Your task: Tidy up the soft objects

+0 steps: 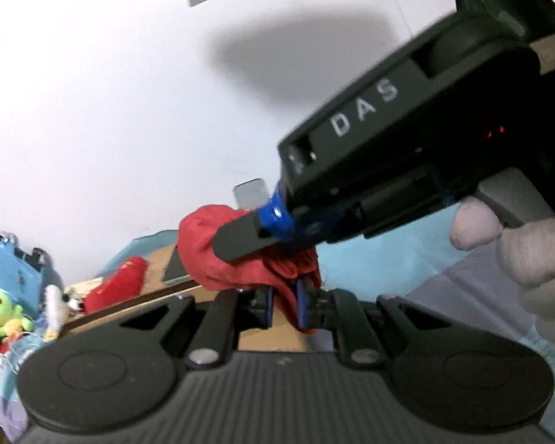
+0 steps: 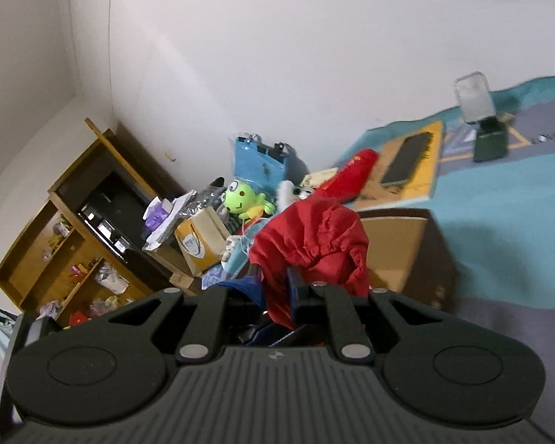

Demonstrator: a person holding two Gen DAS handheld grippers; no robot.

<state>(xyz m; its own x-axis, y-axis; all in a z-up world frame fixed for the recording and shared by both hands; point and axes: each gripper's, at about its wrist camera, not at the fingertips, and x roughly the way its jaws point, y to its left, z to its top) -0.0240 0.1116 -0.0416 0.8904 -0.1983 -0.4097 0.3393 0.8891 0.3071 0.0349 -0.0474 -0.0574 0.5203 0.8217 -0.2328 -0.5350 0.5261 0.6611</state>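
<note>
While both hands hover above the bed [image 2: 499,229], each claw grips one red cloth [image 2: 314,236]. Left claw [image 1: 284,309] clamps a fold; right claw [image 2: 277,296] pinches it tight.

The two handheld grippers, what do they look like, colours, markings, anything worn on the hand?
Both are black plastic. The left gripper has a ribbed grey-black body, two round side discs, silver pivot bolts and blue finger pads. The right gripper carries white "DAS" lettering, a blue ring at its finger base, and green and red indicator lights. The hand on it looks to be in a pale glove.
</note>
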